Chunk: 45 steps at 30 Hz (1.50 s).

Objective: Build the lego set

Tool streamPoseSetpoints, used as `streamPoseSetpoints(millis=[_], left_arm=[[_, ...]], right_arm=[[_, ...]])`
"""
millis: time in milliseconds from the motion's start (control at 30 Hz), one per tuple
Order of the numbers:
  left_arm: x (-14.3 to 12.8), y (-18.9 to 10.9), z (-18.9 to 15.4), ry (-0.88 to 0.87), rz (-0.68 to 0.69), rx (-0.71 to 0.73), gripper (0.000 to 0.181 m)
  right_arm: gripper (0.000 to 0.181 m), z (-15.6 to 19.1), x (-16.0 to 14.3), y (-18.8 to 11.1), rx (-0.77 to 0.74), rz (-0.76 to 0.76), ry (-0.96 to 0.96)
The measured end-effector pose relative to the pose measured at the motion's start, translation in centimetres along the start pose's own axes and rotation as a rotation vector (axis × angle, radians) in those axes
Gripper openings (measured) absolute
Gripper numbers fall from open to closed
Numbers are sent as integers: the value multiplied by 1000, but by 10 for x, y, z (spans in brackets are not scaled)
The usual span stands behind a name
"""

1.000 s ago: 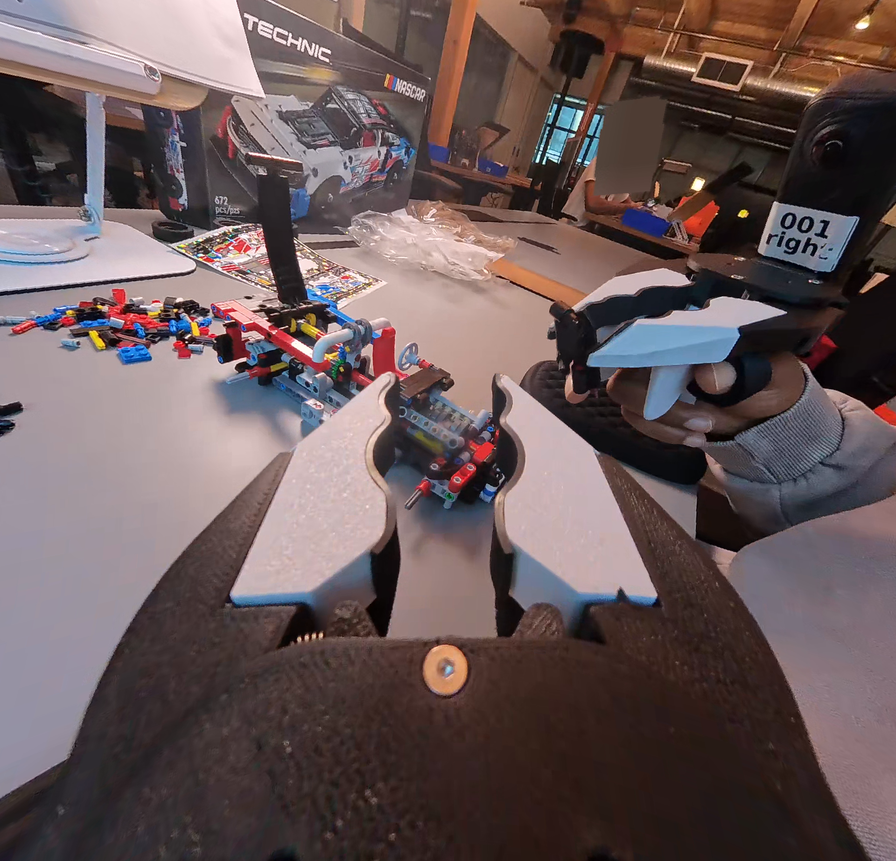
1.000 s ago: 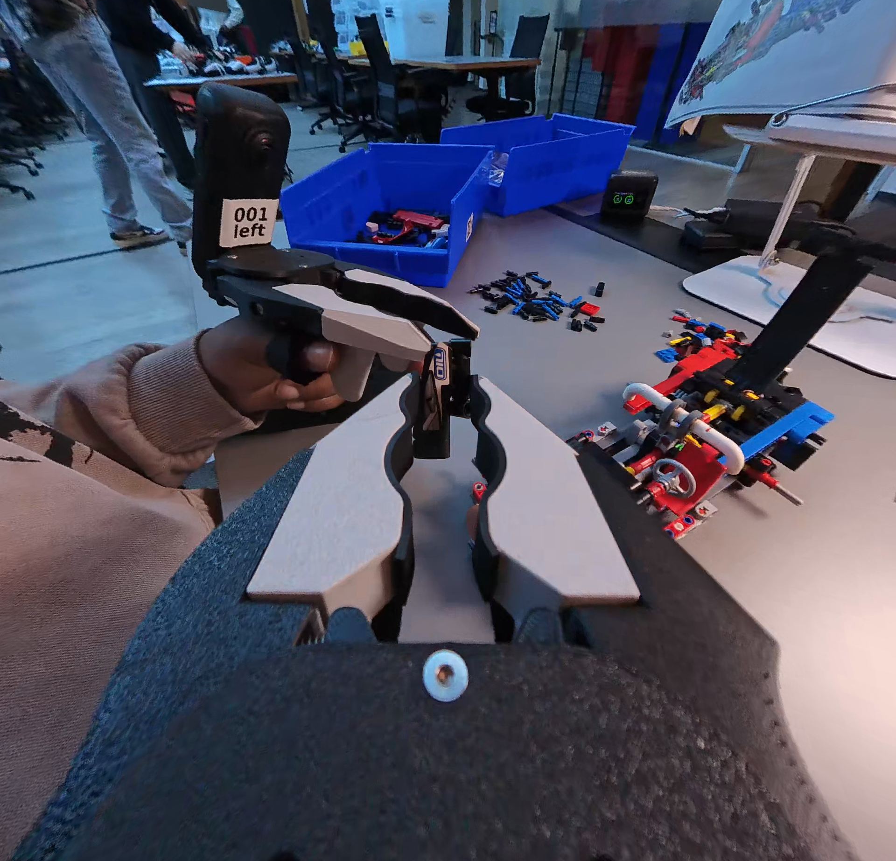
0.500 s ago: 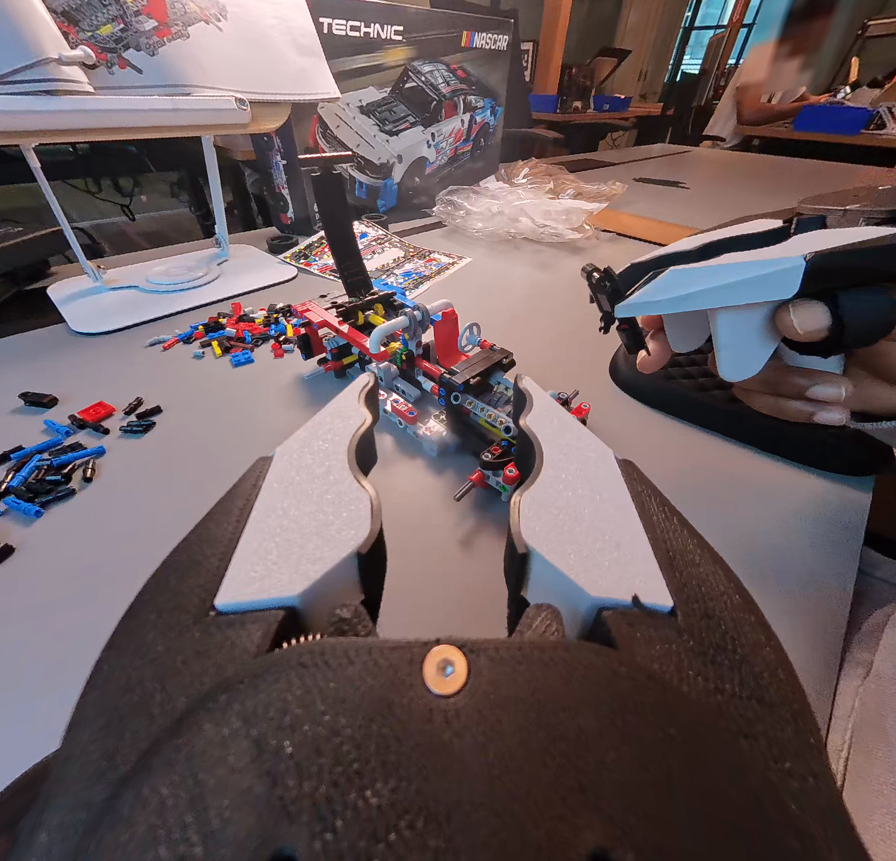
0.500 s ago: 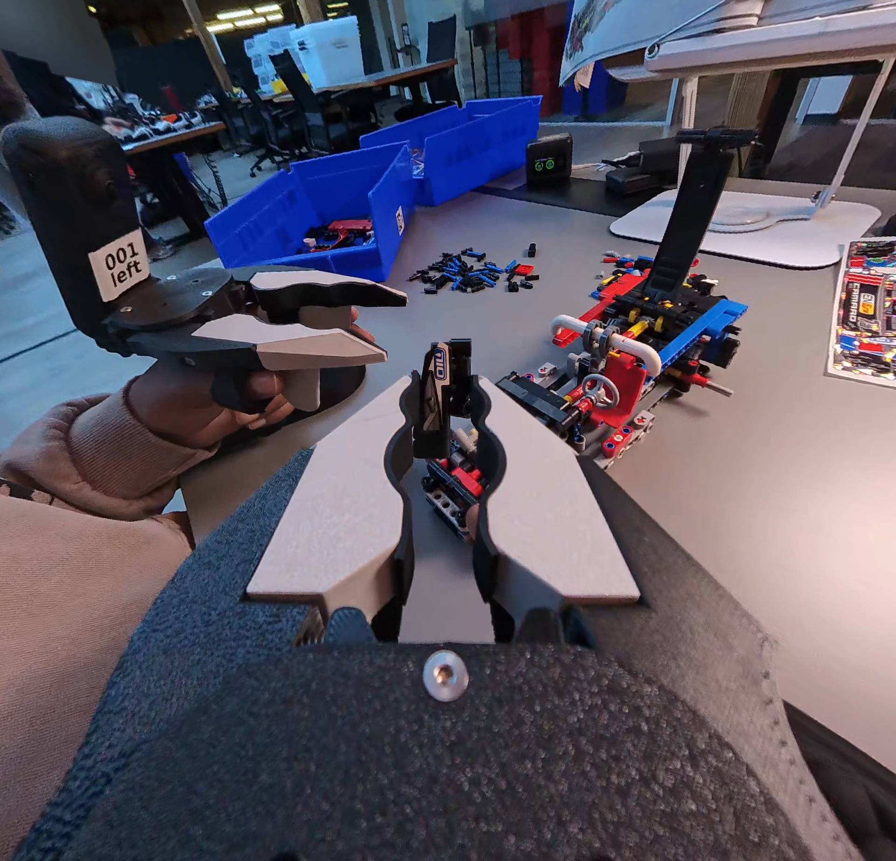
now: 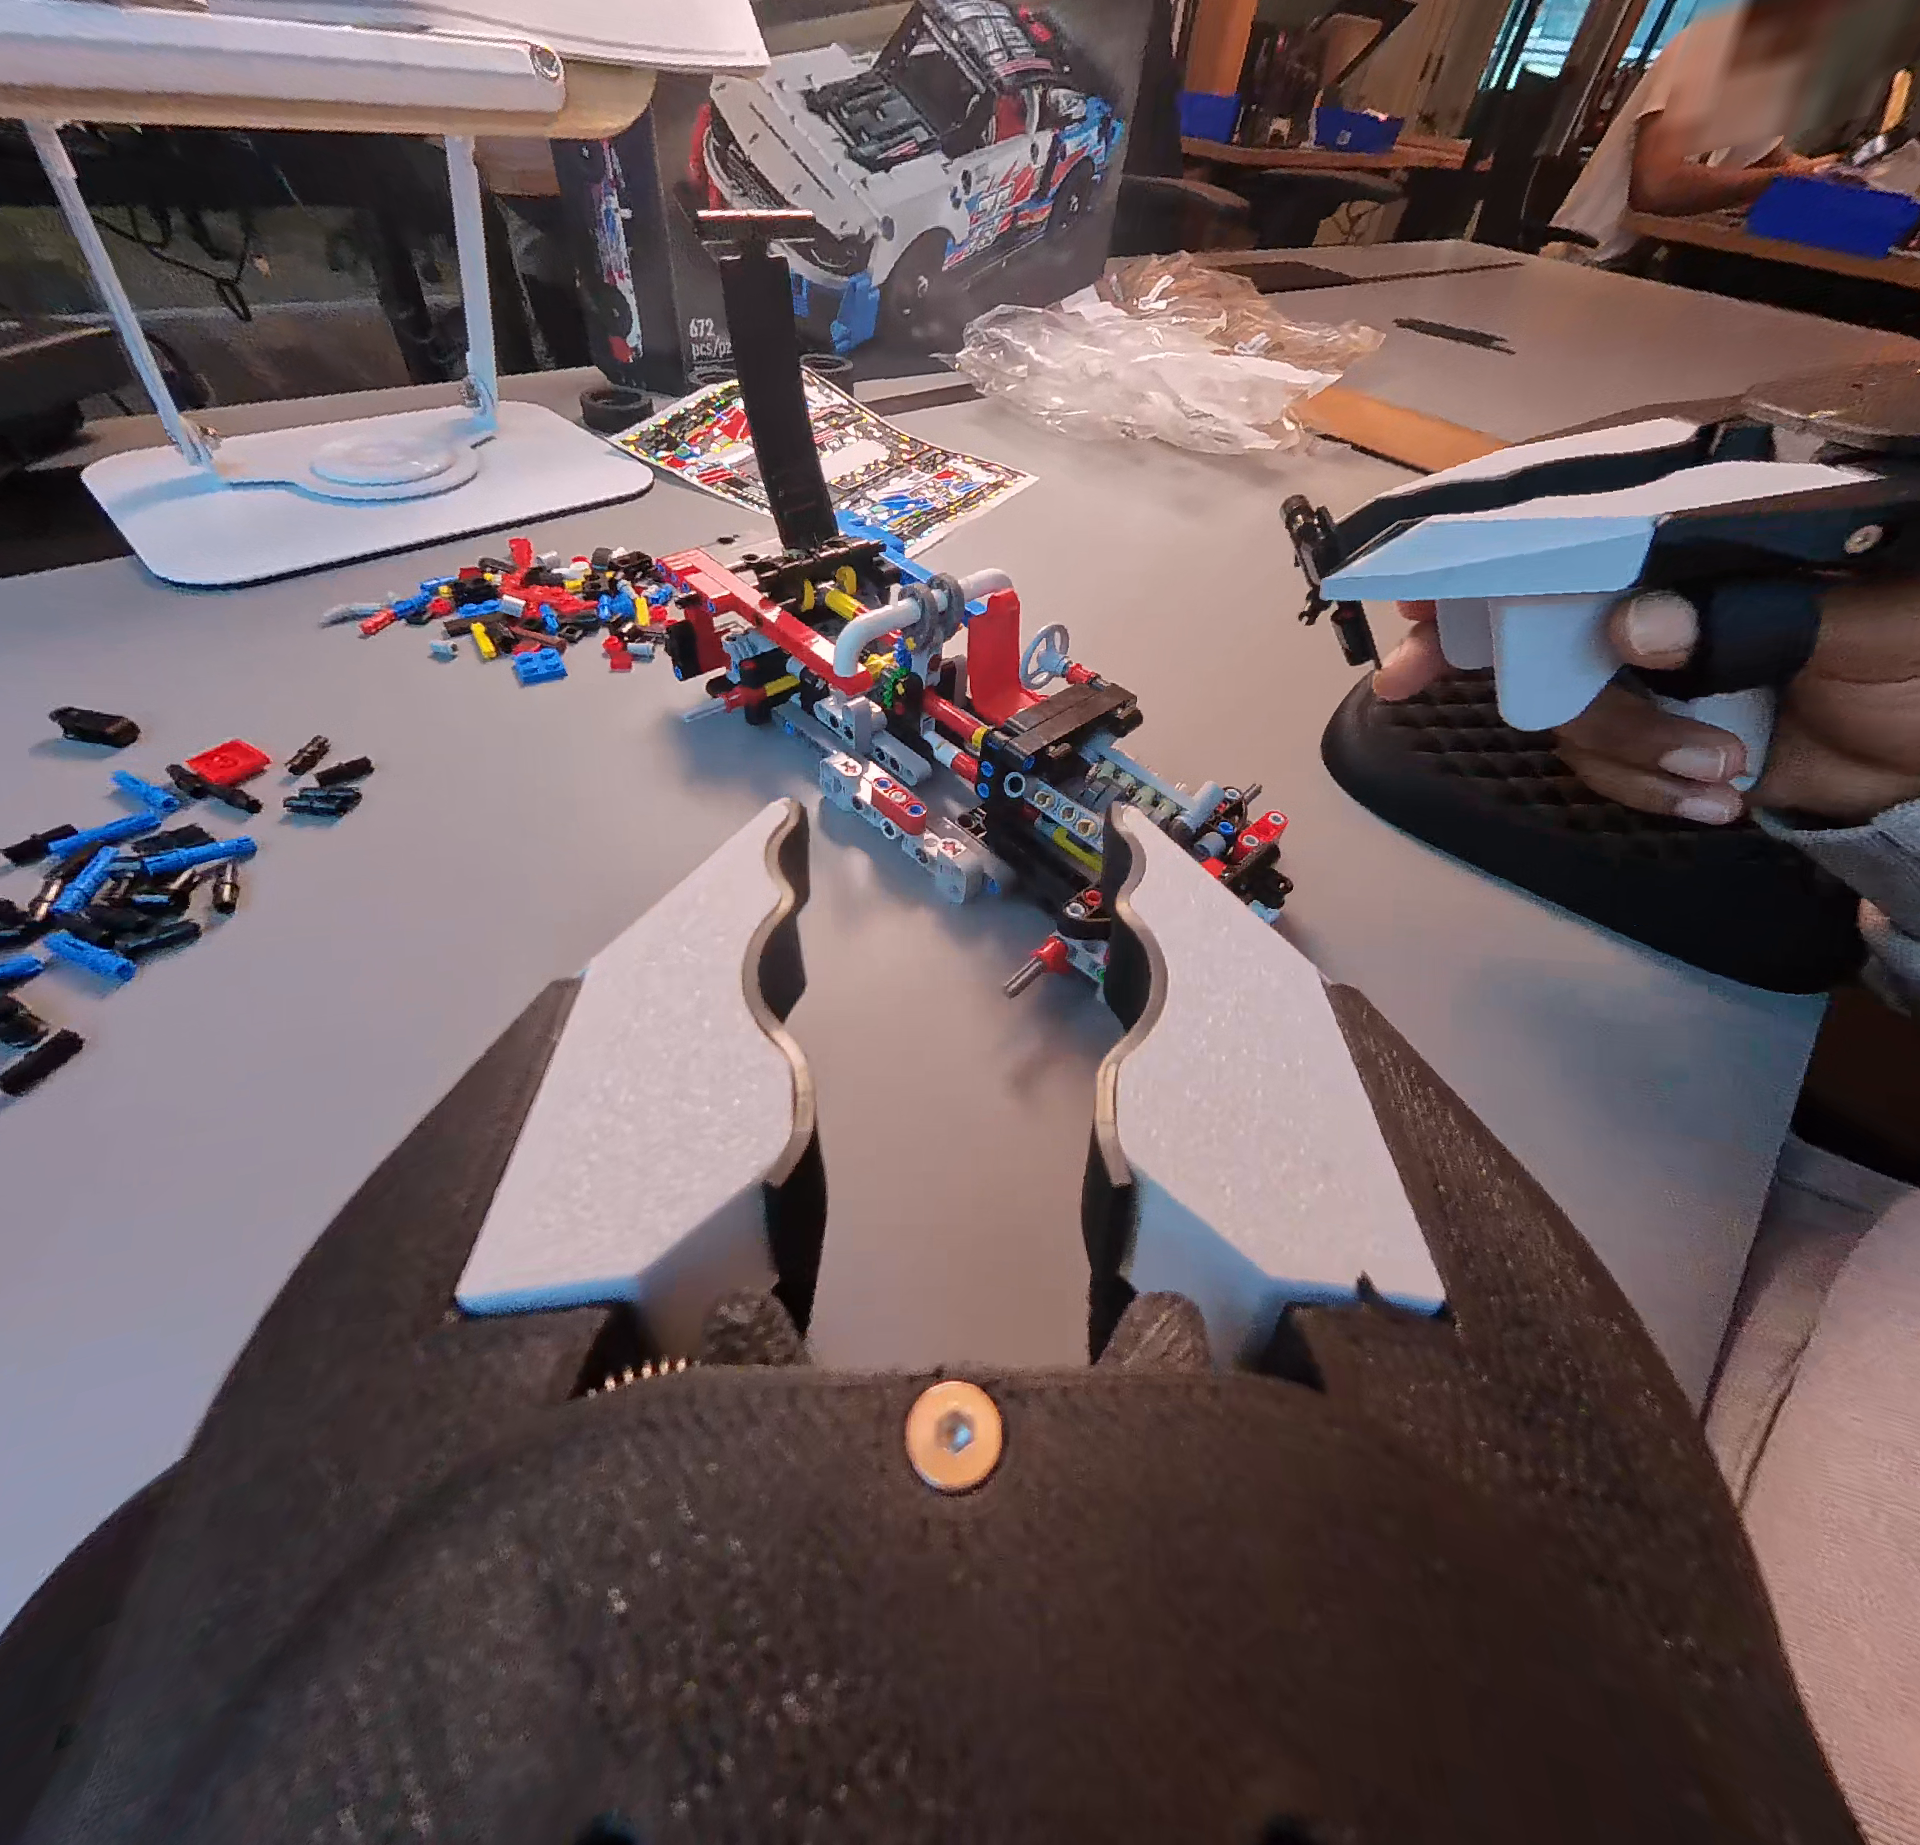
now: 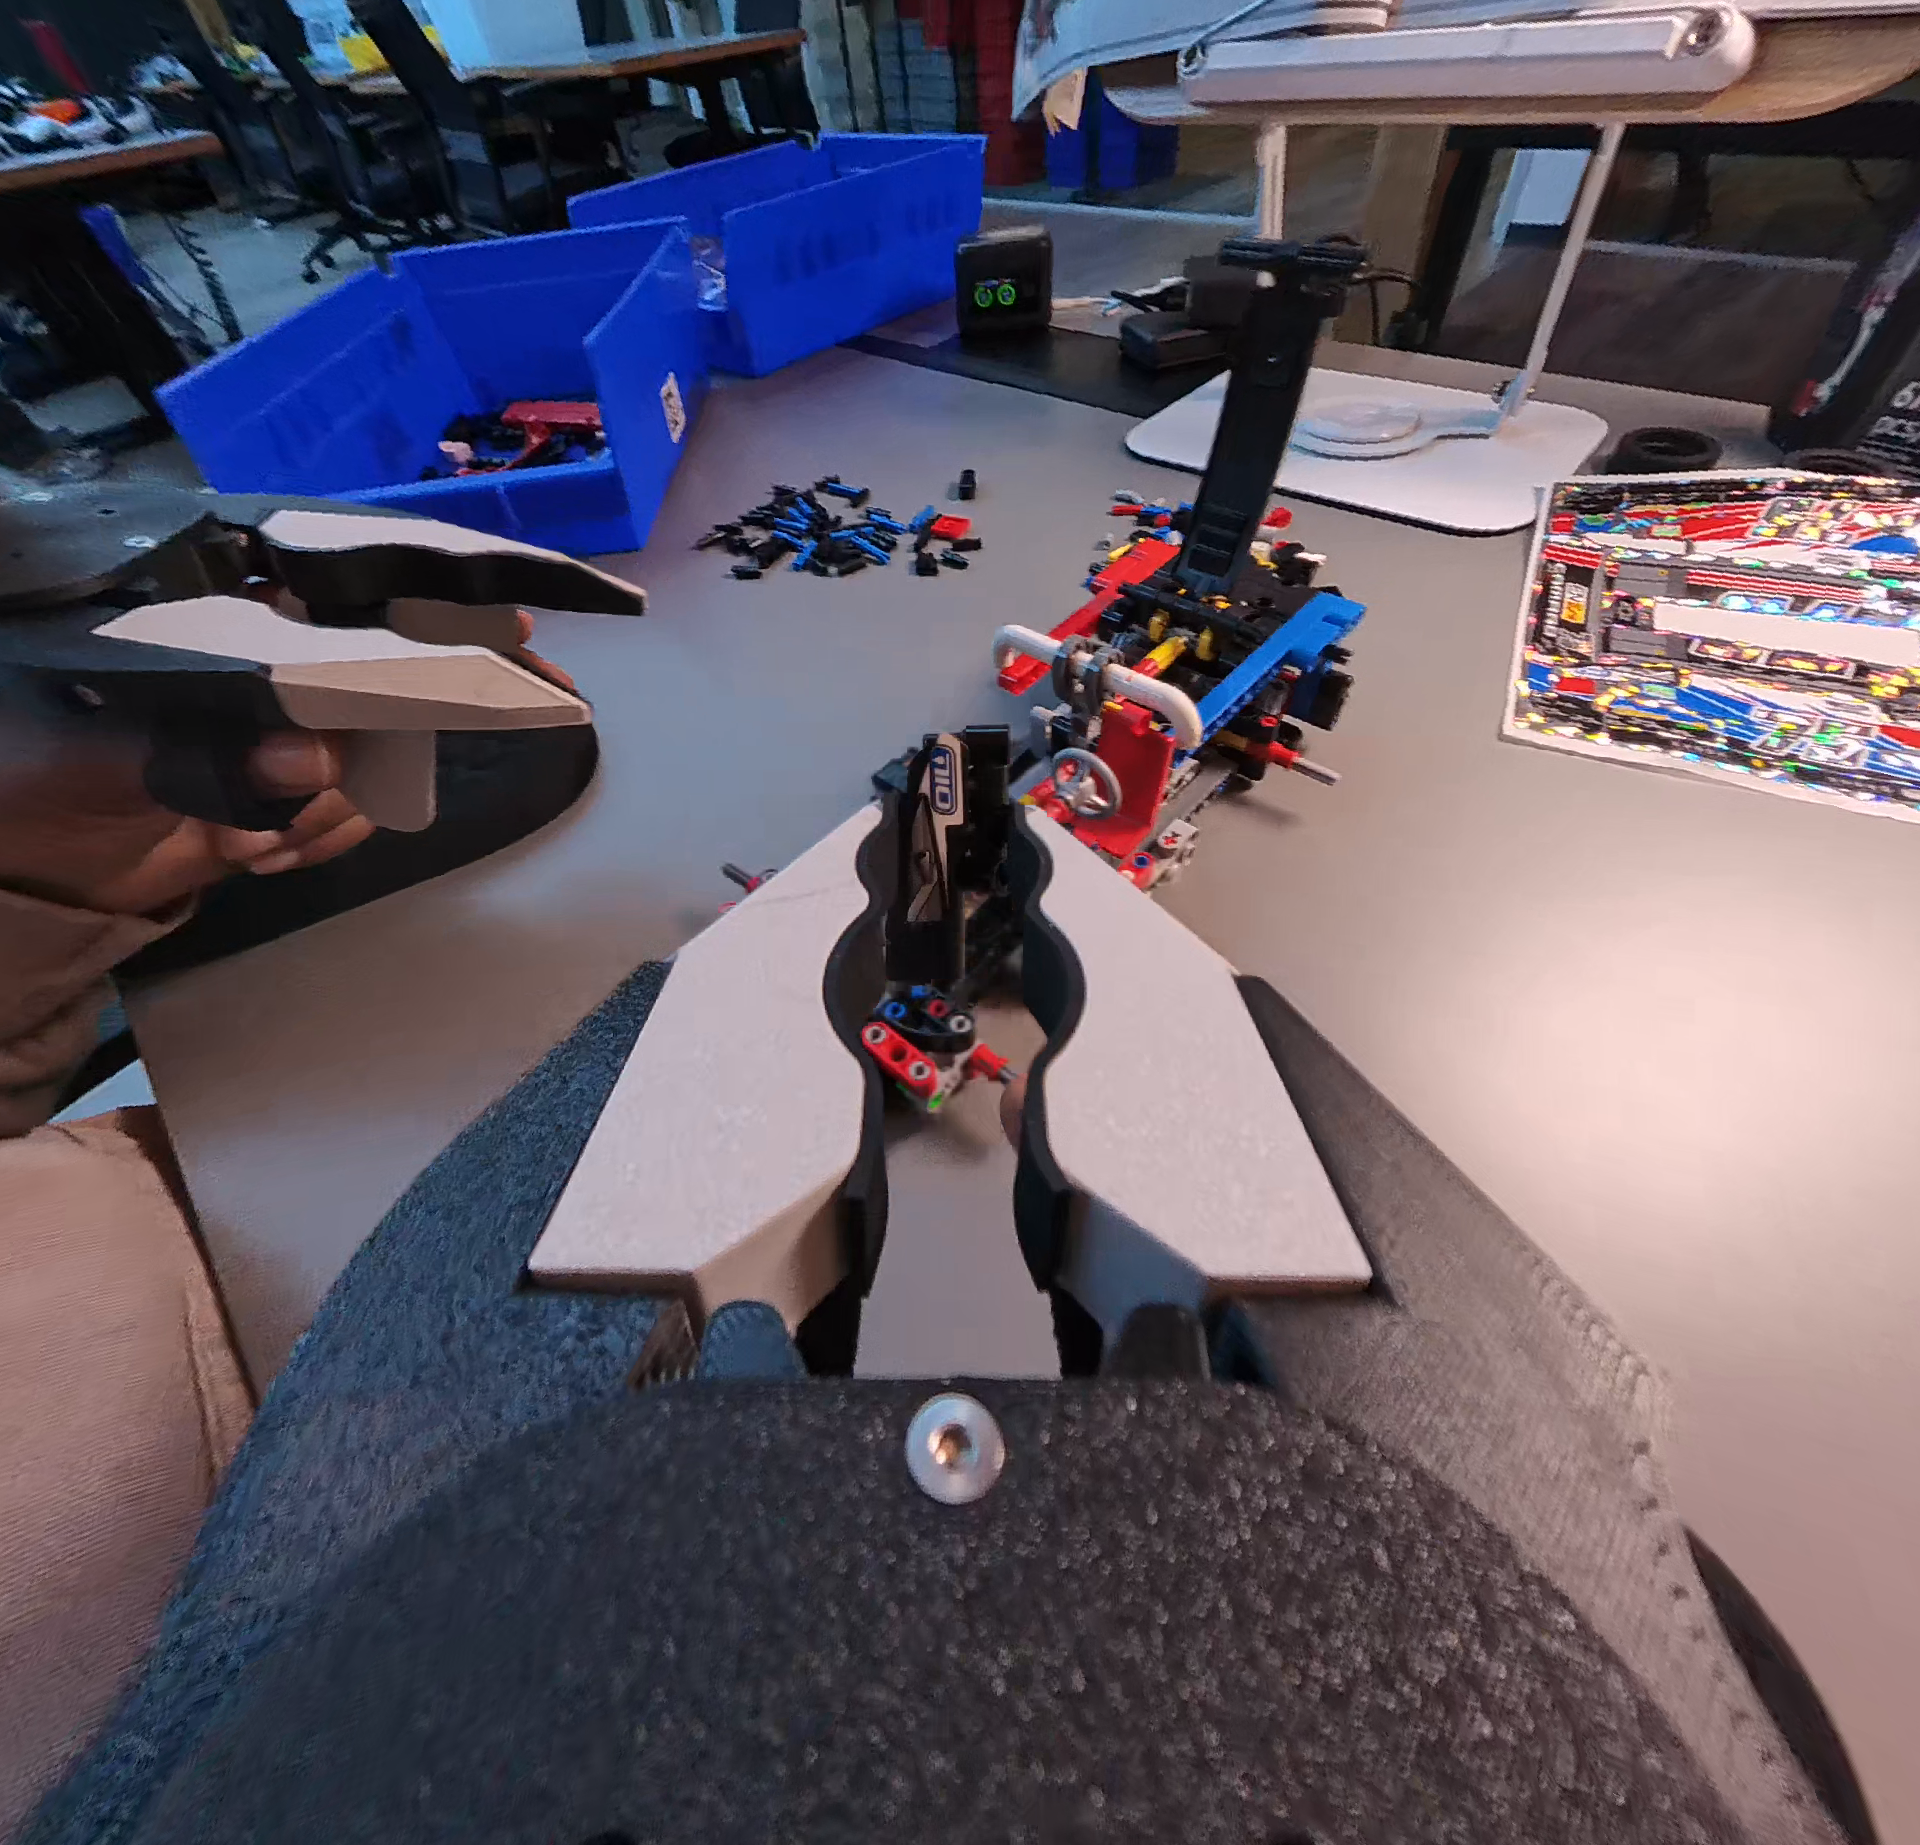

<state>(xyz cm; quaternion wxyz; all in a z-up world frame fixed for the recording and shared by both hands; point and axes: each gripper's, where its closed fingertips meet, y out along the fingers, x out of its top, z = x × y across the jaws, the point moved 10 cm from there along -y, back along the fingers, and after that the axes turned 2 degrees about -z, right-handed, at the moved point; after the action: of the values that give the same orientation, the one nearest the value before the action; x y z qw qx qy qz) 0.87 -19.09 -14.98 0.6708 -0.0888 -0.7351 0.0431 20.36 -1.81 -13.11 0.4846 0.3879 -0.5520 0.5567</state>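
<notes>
The partly built red, blue and black lego chassis [image 5: 914,694] lies on the grey table, with a tall black support standing on its far end. My left gripper [image 5: 954,829] is open and empty, its fingertips just short of the chassis' near end. My right gripper [image 6: 951,821] is shut on a small black panel piece with a sticker [image 6: 930,860], held upright just above the chassis' near end [image 6: 925,1047]. The chassis body [image 6: 1174,673] stretches away behind the piece. The right gripper also shows in the left wrist view [image 5: 1340,590], to the right of the chassis.
Loose coloured pieces [image 5: 540,621] and blue and black pins [image 5: 114,891] lie to the left. Blue bins [image 6: 499,361], a white stand base [image 5: 364,486], a sticker sheet [image 6: 1714,632], the set's box [image 5: 914,133], plastic bags [image 5: 1143,361] and a black mat [image 5: 1558,839] surround the work area.
My left gripper has opened wider and drawn back a little from the chassis. My right gripper has swung toward the chassis' near end with the black piece in it.
</notes>
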Motion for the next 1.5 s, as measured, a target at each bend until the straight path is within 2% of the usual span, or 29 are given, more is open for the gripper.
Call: streamPoseSetpoints(millis=[267, 500, 600, 700, 767, 867, 933, 1067, 1267, 1500], left_arm=[[-1, 0, 3, -23, 1, -2, 54], [-6, 8, -11, 99, 90, -25, 50], [-7, 10, -21, 171, 90, -45, 44], [-1, 11, -33, 168, -13, -139, 29], [10, 11, -38, 123, -74, -219, 21], [30, 16, -40, -16, -109, -377, 17], [41, 22, -40, -70, -117, -424, 17], [51, 35, -42, 11, -64, -353, 16], [51, 38, -45, 58, -38, -355, 8], [50, 35, -44, 31, -28, -410, 6]], right_arm=[[18, -39, 4, 6, -55, 72, 4], [18, -43, 4, 13, -25, 135, -38], [17, -35, 9, 13, 143, 62, 106], [17, -27, 11, 13, 410, -20, 373], [18, -22, 10, 14, 609, -52, 537], [17, -16, 8, 16, 735, -85, 639], [18, -13, 6, 19, 749, -66, 636], [17, -6, 4, 27, 699, -10, 540], [17, -3, 8, 30, 704, -3, 489], [17, 1, 9, 26, 695, -19, 315]])
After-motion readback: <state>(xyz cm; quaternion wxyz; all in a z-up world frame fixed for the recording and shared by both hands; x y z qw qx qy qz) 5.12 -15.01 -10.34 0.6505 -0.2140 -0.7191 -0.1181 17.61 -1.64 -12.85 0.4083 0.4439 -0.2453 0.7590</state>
